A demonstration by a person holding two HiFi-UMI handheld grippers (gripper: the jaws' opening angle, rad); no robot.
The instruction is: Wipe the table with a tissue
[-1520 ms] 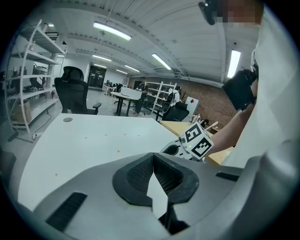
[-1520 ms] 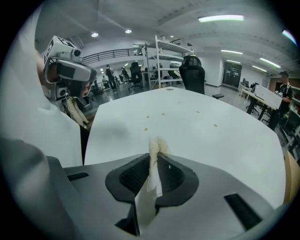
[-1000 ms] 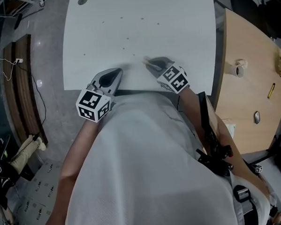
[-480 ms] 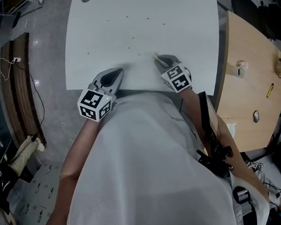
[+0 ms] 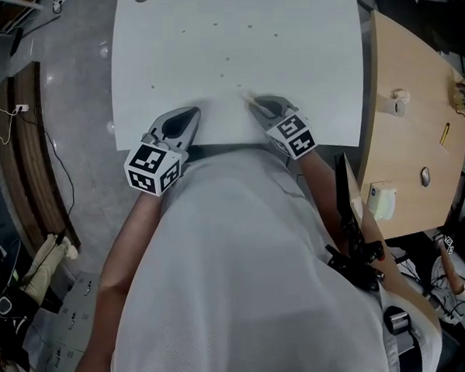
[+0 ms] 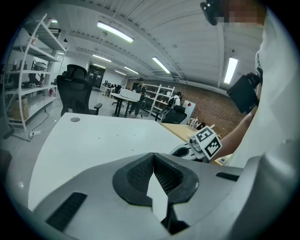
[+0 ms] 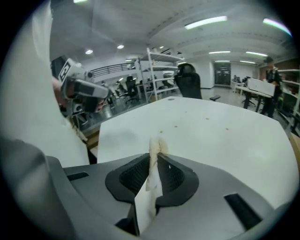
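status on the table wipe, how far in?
Done: the tissue is clamped in the right gripper. In hand: that gripper is at the table's near edge, tissue tip forward; the left gripper is shut and empty. Left: small specks dot the top, so most of the wiping looks undone.

Wooden desk (image 5: 413, 71), at right: bears a small white roll (image 5: 400, 102), a yellow pen (image 5: 445, 134) and a grey oval item (image 5: 425, 177). A white box (image 5: 381, 201) sits at its near edge.

Grey floor (image 5: 83, 88).

Room beyond: black office chair (image 6: 77, 91), white shelving rack (image 6: 35, 70), brick wall (image 6: 211, 110), ceiling strip lights (image 6: 115, 32).
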